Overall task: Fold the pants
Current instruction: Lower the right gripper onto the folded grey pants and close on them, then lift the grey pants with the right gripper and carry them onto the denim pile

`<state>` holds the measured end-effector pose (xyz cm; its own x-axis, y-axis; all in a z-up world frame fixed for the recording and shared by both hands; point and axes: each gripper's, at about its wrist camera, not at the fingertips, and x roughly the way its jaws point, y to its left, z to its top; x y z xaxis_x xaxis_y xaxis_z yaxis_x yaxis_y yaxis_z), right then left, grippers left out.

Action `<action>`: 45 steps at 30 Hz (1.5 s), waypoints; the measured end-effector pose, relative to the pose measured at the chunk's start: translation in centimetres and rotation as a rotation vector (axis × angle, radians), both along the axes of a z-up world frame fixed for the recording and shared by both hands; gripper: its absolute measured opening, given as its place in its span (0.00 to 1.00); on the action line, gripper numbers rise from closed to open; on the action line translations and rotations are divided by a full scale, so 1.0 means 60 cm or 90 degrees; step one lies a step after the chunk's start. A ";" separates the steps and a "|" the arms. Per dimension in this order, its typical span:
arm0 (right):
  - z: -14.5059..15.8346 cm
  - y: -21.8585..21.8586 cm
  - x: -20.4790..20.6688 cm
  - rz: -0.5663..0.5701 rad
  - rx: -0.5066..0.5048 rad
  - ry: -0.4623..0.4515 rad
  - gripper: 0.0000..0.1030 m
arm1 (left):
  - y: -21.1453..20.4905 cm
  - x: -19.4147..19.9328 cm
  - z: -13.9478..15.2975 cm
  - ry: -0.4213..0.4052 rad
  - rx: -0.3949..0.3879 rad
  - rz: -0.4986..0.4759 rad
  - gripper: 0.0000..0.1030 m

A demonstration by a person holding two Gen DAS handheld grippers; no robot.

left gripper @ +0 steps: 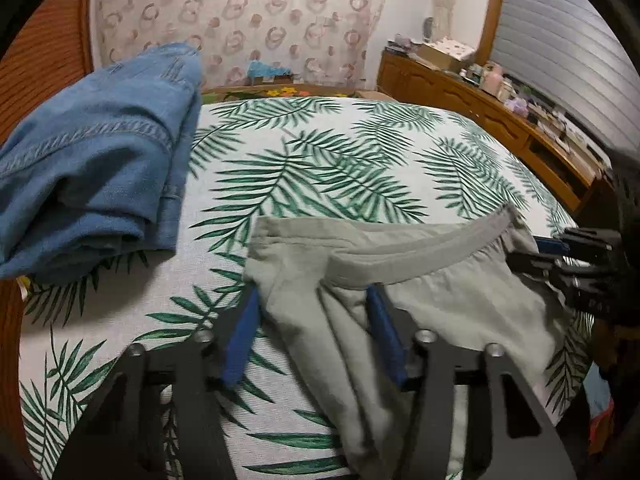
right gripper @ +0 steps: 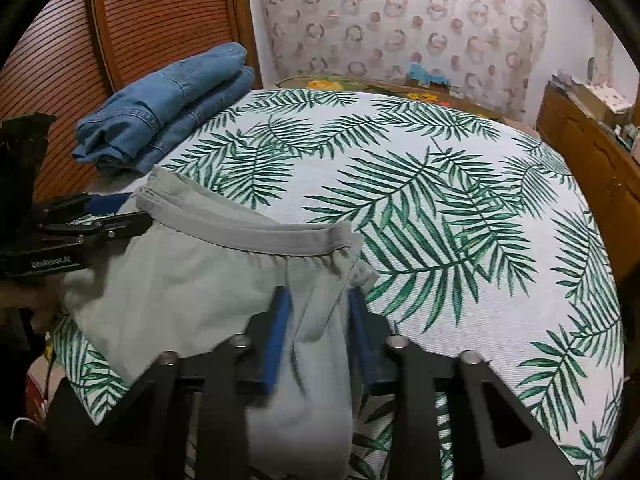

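Early in the fold, by the look of it. Grey pants [left gripper: 400, 280] draped over the near edge of a bed [left gripper: 320, 168] covered in a palm-leaf print, elastic waistband [left gripper: 400, 256] uppermost and stretched across between the two tools, legs hanging down past the mattress edge and out of sight below. Left gripper [left gripper: 312, 300] at one end of the waistband, blue pads [left gripper: 244, 332] either side of a bunch of grey cloth just under the band; jaws partly closed, with the cloth gathered between them, apparently pinched, though contact of both pads not fully certain. Right gripper [right gripper: 316, 300] at the other end of the waistband, blue pads [right gripper: 276, 336] set closer together on a narrow fold of the same fabric, clamped on it by every appearance. No earlier crease visible in the grey fabric: waist still spread wide, no leg laid over leg, no halving lengthwise. Folded blue jeans [right gripper: 168, 104] already stacked at the far left corner of the bed, well apart from the grey pair, probably a finished piece. Left to do, judged from this: lifting the pants clear onto the bedspread, bringing one side over the other, then folding the length down into a compact stack.
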<state>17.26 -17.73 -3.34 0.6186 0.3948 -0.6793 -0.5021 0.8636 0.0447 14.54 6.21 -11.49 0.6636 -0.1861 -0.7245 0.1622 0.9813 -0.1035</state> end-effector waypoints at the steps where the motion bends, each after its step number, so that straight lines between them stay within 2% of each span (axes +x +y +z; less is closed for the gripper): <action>1: 0.000 -0.001 0.001 0.002 0.004 0.002 0.19 | -0.003 0.000 0.001 -0.003 -0.002 -0.004 0.40; 3: -0.001 -0.005 0.002 0.001 0.014 0.003 0.15 | -0.004 -0.001 0.005 -0.006 -0.013 -0.007 0.27; 6: -0.001 -0.011 0.003 -0.003 0.032 0.006 0.12 | 0.002 -0.011 0.016 -0.035 -0.048 -0.001 0.17; 14: 0.009 -0.017 -0.016 -0.005 0.053 -0.021 0.10 | 0.002 -0.033 0.047 -0.080 -0.070 -0.001 0.13; 21: 0.037 -0.021 -0.039 -0.005 0.066 -0.072 0.10 | 0.003 -0.057 0.082 -0.121 -0.093 0.000 0.13; 35: 0.117 -0.024 -0.068 0.016 0.079 -0.157 0.10 | 0.016 -0.095 0.172 -0.215 -0.069 0.010 0.13; 45: 0.138 0.008 -0.054 0.051 0.065 -0.188 0.10 | 0.065 -0.094 0.189 -0.237 -0.057 0.042 0.13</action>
